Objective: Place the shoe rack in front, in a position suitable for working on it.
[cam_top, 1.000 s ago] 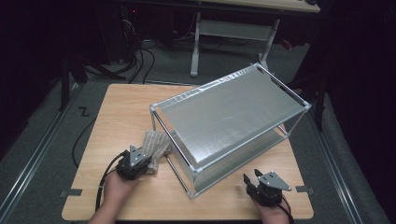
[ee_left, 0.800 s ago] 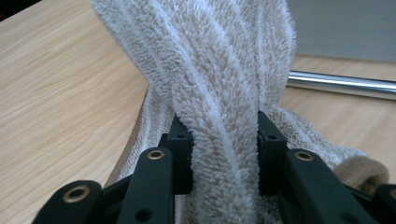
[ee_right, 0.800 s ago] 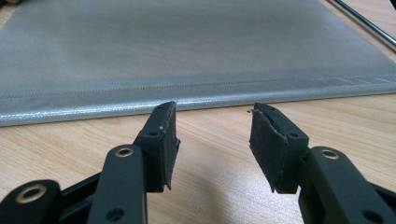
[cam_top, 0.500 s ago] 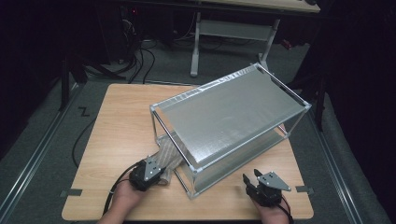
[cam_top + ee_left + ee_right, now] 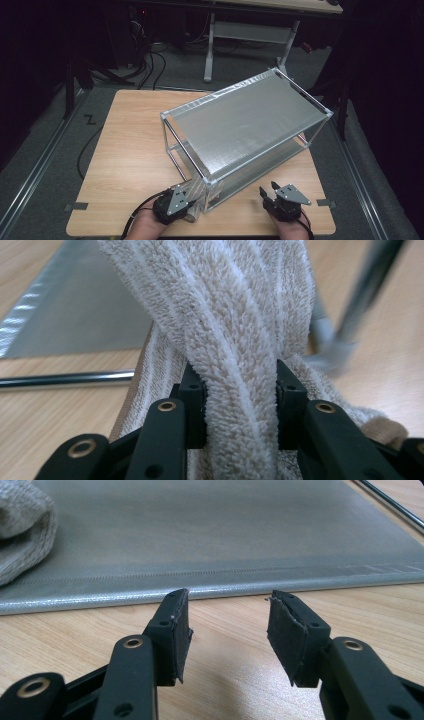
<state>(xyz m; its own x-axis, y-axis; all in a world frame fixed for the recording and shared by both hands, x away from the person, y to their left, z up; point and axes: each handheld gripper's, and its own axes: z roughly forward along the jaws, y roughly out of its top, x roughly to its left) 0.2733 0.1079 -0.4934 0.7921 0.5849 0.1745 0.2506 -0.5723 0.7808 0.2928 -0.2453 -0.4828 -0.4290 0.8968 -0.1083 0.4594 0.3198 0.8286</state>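
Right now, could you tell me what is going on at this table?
A person holds a gripper in each hand. The left gripper is shut on a folded beige towel at the near corner of the metal shelf rack, by its lower shelf; its fingers have just been closing on the cloth. The right gripper rests open on the table in front of the rack, holding nothing.

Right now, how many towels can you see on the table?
1: a beige striped towel, clamped in the left gripper at the rack's near-left corner. Others may be hidden under its shelves.
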